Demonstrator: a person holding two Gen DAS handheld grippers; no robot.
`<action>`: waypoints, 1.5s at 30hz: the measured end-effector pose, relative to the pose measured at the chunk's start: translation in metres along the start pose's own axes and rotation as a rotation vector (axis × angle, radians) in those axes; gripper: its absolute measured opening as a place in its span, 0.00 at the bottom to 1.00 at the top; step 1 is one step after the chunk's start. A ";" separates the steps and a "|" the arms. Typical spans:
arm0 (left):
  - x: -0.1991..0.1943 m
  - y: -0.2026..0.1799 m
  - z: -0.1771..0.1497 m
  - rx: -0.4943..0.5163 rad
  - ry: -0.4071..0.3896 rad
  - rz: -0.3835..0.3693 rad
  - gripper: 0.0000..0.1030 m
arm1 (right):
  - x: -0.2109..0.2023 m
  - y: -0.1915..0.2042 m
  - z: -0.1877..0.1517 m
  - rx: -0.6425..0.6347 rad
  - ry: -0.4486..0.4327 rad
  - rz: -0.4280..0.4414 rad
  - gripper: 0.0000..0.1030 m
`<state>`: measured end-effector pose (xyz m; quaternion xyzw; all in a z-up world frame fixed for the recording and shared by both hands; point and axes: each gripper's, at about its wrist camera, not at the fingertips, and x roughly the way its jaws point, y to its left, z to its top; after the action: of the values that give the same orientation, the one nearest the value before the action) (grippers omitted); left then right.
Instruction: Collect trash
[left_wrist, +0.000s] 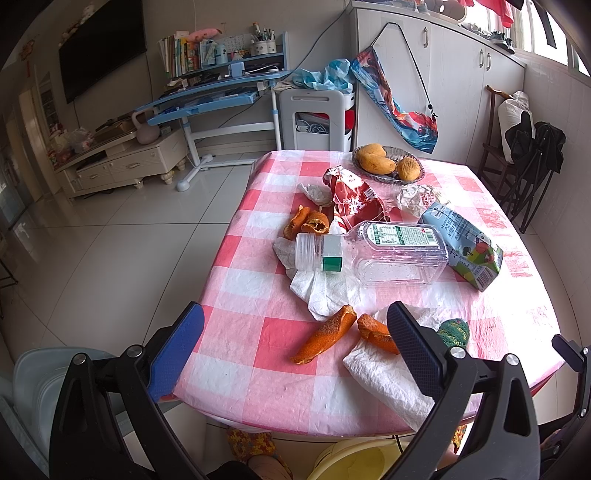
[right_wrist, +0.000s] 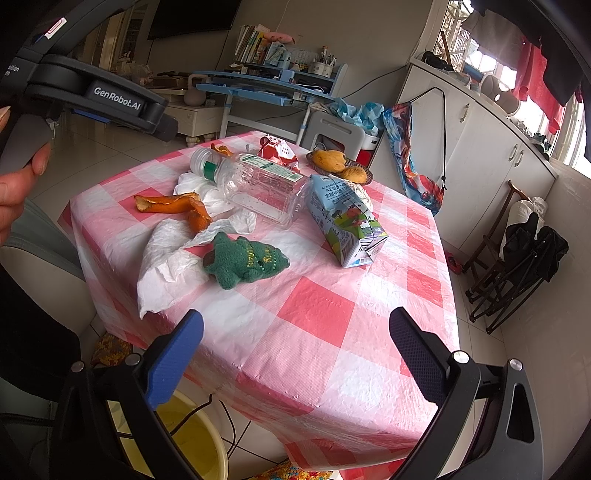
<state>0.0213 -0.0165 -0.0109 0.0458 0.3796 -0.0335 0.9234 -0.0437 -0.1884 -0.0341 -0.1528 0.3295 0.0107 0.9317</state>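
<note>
**Both grippers open over littered table, nothing grasped**

Left gripper (left_wrist: 295, 347) jaws spread wide, empty, at the near edge of the checkered table (left_wrist: 236, 295), orange peel (left_wrist: 325, 338) between its fingers. Right gripper (right_wrist: 295, 354) also wide open, empty, over bare cloth. Trash mid-table: clear plastic bottle (left_wrist: 380, 254) on its side on crumpled tissue (left_wrist: 325, 291), milk carton (left_wrist: 465, 247) touching its base, red wrapper (left_wrist: 354, 199) behind. Green knit toy (right_wrist: 247, 262) beside a tissue. Yellow bin (right_wrist: 199, 439) under the table edge. Fruit bowl (left_wrist: 388, 164) at the far side.

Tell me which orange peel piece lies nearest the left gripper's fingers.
The short curled peel lying on the white tissue, right beside the left gripper's right finger. The long peel lies on bare cloth; the far peels sit behind the bottle.
</note>
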 end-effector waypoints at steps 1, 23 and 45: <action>0.000 0.000 0.000 0.000 0.000 0.000 0.93 | 0.000 0.000 -0.001 0.000 0.000 0.000 0.94; 0.000 0.000 0.000 0.001 0.000 0.000 0.93 | 0.001 0.001 -0.001 -0.001 0.001 -0.001 0.94; 0.000 0.000 0.000 -0.001 0.001 0.000 0.93 | 0.002 0.002 -0.003 -0.002 0.002 -0.001 0.94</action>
<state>0.0213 -0.0163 -0.0104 0.0455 0.3799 -0.0335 0.9233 -0.0443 -0.1874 -0.0375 -0.1539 0.3303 0.0103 0.9312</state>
